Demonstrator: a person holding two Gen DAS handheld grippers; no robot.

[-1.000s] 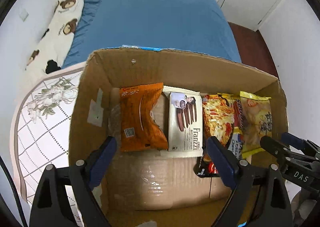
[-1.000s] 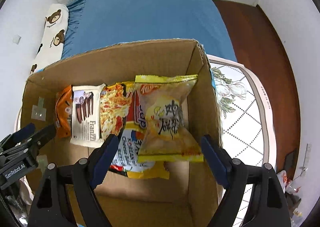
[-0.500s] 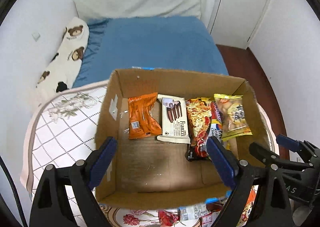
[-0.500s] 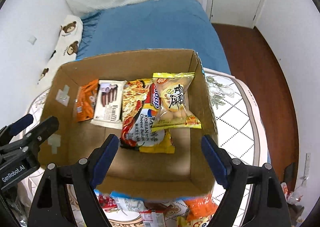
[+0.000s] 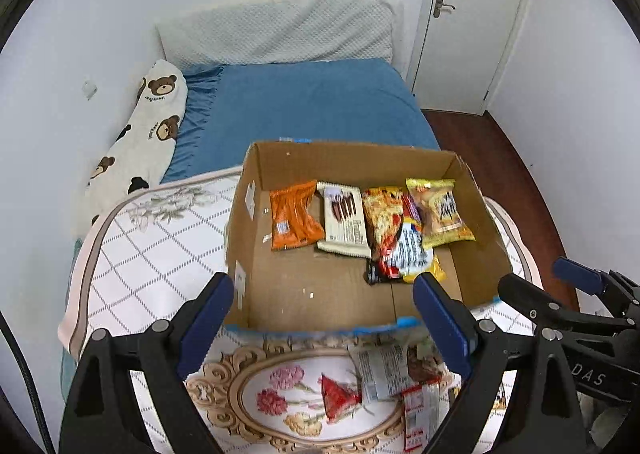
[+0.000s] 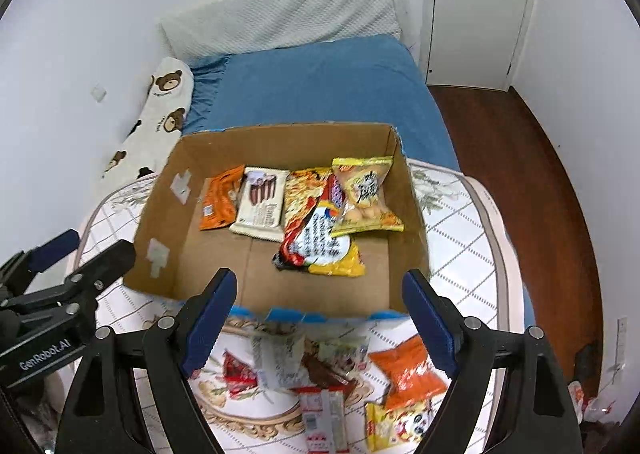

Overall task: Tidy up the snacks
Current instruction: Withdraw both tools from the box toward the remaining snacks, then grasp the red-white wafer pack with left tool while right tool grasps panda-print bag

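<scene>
An open cardboard box (image 5: 352,157) (image 6: 280,137) stands on a patterned table. Along its far wall lie an orange packet (image 5: 294,215) (image 6: 220,199), a white Franzzi wafer packet (image 5: 344,219) (image 6: 262,205), a noodle packet (image 5: 396,234) (image 6: 316,225) and a yellow snack bag (image 5: 440,209) (image 6: 366,195). Loose snacks lie in front of the box: a grey packet (image 5: 384,368), a red packet (image 5: 336,394) (image 6: 238,370), an orange bag (image 6: 408,372), a yellow panda packet (image 6: 394,428). My left gripper (image 5: 324,322) and right gripper (image 6: 316,320) are both open and empty, above the near box edge.
The table wears a white quilted cloth (image 5: 152,250) (image 6: 464,238) with a floral print. Behind it is a bed with a blue sheet (image 5: 304,105) (image 6: 320,81) and a bear-print pillow (image 5: 148,129). A white door (image 5: 472,13) and dark wood floor (image 6: 532,173) are at right.
Both grippers have pulled back and up out of the box. The box now looks smaller and the loose snacks in front of it have come into view.
</scene>
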